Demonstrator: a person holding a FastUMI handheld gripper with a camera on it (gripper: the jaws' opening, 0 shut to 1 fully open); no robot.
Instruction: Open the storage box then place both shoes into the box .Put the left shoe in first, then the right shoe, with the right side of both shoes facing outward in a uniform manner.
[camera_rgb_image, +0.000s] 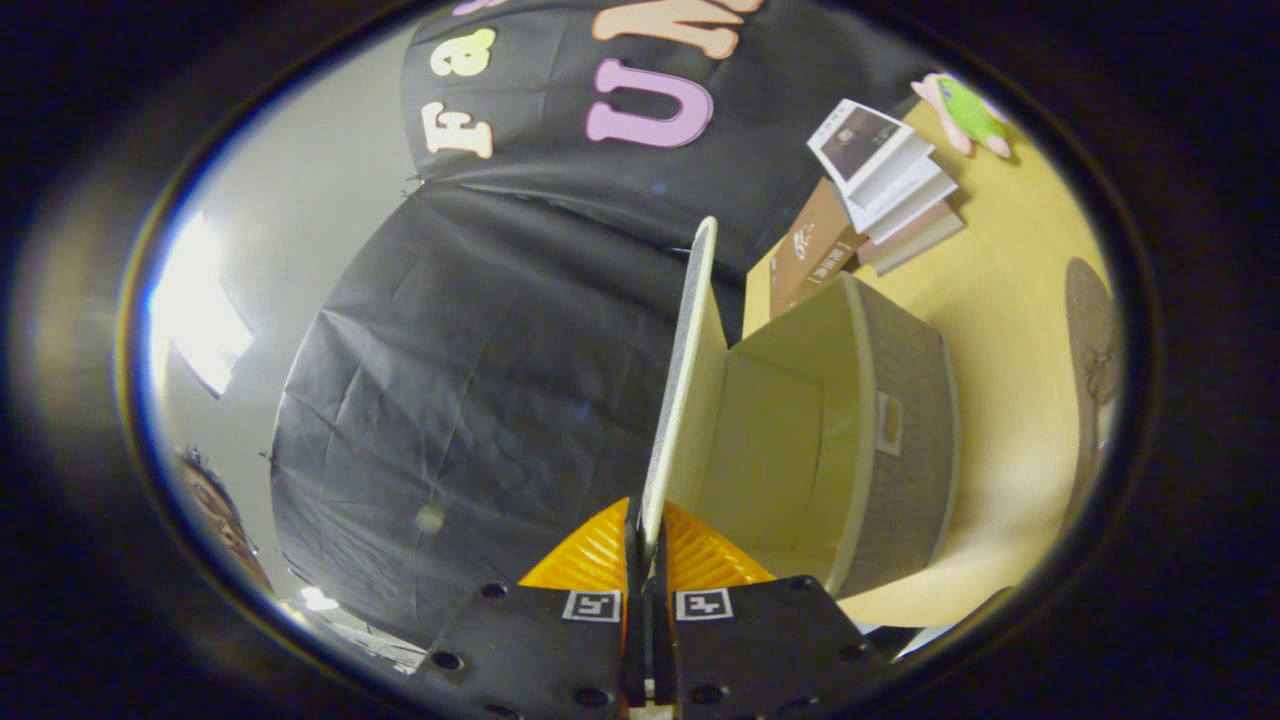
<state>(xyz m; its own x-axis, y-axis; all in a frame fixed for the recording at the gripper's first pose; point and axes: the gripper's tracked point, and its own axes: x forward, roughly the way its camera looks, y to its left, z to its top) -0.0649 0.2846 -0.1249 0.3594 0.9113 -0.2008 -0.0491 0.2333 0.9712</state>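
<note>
My gripper (648, 535) is shut on the front edge of the storage box's lid (685, 370). The lid stands lifted, seen edge-on, running straight ahead from between my fingers. Beside the lid sits the grey fabric storage box (905, 420), open, with a pale inner lining (775, 440) and a small label window on its outer wall. The view is rolled to one side, so the yellow table (1010, 300) looks upright beyond the box. The box's inside looks empty where I can see into it.
A stack of books (880, 185) and a brown book (812, 255) lie on the table beyond the box. A pink and green toy (965, 115) rests farther off. A dark round shape (1092, 330) lies on the table past the box. Part of a person (215, 515) shows off to the side.
</note>
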